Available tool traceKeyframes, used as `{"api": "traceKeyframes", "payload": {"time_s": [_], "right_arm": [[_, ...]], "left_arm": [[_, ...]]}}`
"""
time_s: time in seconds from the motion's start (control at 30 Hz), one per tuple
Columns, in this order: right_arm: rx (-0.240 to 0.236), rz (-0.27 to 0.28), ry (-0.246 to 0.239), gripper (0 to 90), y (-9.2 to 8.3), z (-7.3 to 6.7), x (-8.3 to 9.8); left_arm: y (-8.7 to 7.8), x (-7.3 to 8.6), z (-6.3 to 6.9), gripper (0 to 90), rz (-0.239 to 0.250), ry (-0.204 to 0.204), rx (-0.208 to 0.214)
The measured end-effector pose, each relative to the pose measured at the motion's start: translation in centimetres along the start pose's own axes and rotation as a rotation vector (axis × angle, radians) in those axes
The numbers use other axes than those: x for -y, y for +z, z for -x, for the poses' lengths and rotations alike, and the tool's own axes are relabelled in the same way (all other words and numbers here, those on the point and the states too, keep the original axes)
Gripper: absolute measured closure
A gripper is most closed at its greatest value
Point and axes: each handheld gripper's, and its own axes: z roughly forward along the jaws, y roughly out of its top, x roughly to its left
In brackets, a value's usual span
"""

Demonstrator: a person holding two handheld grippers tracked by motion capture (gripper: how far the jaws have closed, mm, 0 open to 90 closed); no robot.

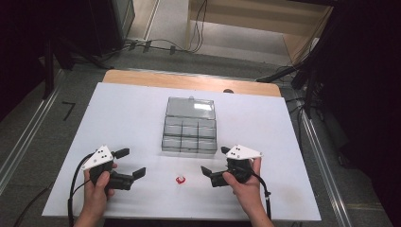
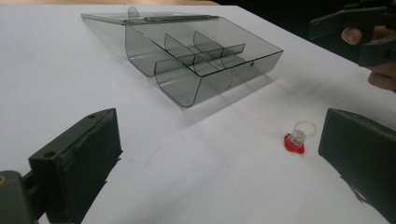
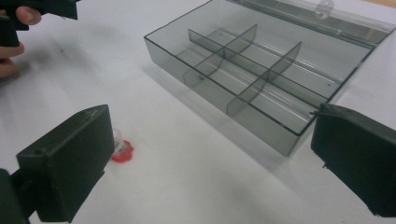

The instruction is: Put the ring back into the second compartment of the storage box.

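Glossy clear-plastic box (image 1: 190, 125), matt tabletop (image 1: 118, 118)

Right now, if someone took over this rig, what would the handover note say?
Left gripper: open, holding nothing, resting on the table at near left.
Right gripper: open, holding nothing, at near right.
Red piece: a small red base with a clear top, lying on the table between the two grippers, untouched.
Box: smoky clear organiser beyond the piece, lid folded back flat, compartments look bare.
Done: box is open.
Left: probably pick up the red piece and put it in a compartment; nothing gripped yet.
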Motion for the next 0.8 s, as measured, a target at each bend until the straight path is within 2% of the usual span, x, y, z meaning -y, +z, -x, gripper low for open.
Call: {"api": "traceKeyframes", "payload": {"time_s": [0.4, 0.47, 0.57, 0.8], "right_arm": [[-0.068, -0.036, -0.035, 0.0, 1.2, -1.8, -0.3], [-0.063, -0.035, -0.039, 5.6, 1.3, -2.2, -0.4], [-0.084, -0.034, -0.031, 5.8, 1.6, -2.5, -0.4], [-0.084, -0.046, -0.051, 22.3, 2.6, -3.7, -0.4]], "left_arm": [[-1.9, 0.9, -0.5, 0.0, 0.003, 0.002, -0.025], [-2.1, 1.0, -0.6, 0.0, 0.003, -0.003, -0.028], [-2.5, 1.1, -0.7, 0.0, 0.007, -0.002, -0.031], [-3.4, 1.3, -1.2, 0.0, 0.017, -0.004, -0.051]]}}
